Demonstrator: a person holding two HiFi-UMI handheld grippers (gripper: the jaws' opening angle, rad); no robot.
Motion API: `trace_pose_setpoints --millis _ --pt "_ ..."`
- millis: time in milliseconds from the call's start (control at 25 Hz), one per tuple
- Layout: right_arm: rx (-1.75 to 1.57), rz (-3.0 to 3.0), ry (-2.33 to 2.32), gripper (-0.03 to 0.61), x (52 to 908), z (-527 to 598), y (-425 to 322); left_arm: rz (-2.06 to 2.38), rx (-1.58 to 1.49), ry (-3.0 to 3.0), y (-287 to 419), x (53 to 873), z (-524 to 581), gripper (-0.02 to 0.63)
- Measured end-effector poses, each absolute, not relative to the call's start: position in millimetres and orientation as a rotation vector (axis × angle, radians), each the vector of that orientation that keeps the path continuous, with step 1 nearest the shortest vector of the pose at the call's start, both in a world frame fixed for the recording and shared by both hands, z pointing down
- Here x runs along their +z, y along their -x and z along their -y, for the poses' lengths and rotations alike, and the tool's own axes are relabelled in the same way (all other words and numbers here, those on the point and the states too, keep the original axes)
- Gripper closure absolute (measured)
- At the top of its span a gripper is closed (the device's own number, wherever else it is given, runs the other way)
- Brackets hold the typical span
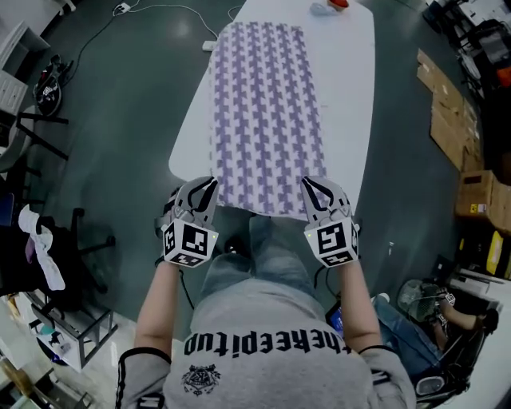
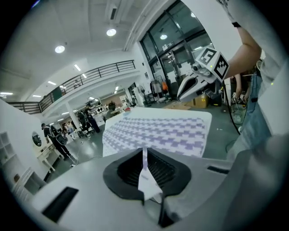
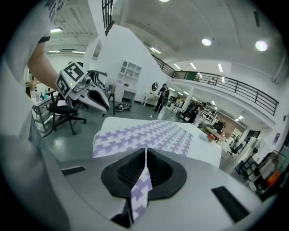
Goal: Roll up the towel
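A purple-and-white houndstooth towel point(image 1: 267, 116) lies flat along a white table point(image 1: 355, 96), and its near edge hangs over the table's near end. My left gripper point(image 1: 209, 185) is shut on the towel's near left corner, and a fold of cloth point(image 2: 145, 178) is pinched between its jaws. My right gripper point(image 1: 310, 188) is shut on the near right corner, with patterned cloth point(image 3: 141, 191) pinched in its jaws. In the left gripper view the towel point(image 2: 158, 133) stretches away ahead and the right gripper point(image 2: 183, 92) hangs at the upper right. The right gripper view shows the towel point(image 3: 144, 135) and the left gripper point(image 3: 104, 104).
A small orange object point(image 1: 339, 4) sits at the table's far end. Cardboard boxes point(image 1: 447, 104) stand on the floor at the right, a black chair point(image 1: 80, 240) at the left. Cables point(image 1: 160, 12) run over the floor beyond the table. People point(image 2: 56, 137) stand far off.
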State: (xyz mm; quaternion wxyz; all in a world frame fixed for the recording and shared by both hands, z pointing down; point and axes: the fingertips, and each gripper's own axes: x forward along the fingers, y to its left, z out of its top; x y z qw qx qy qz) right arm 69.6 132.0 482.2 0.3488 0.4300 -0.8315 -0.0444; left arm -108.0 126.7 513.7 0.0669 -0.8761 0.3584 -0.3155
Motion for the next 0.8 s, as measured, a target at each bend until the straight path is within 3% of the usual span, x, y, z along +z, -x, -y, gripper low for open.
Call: trace_pose_setpoints --millis 200,440,720,800 --pt "-0.065 2.093 -0.953 0.574 529 -165 -78 -0.921 -1.189 2.618 104 566 -155 0.500" --pt "-0.032 1.998 -0.767 0.493 580 -199 -100 -0.778 -1.419 2.558 99 618 -176 0.408" --pt "-0.018 1.874 -0.651 0.453 626 -224 -125 -0.776 -1.556 2.487 99 646 -182 0.394" --pt "-0.006 1.863 -0.647 0.453 632 -222 -129 -0.802 -1.554 2.473 100 645 -177 0.418"
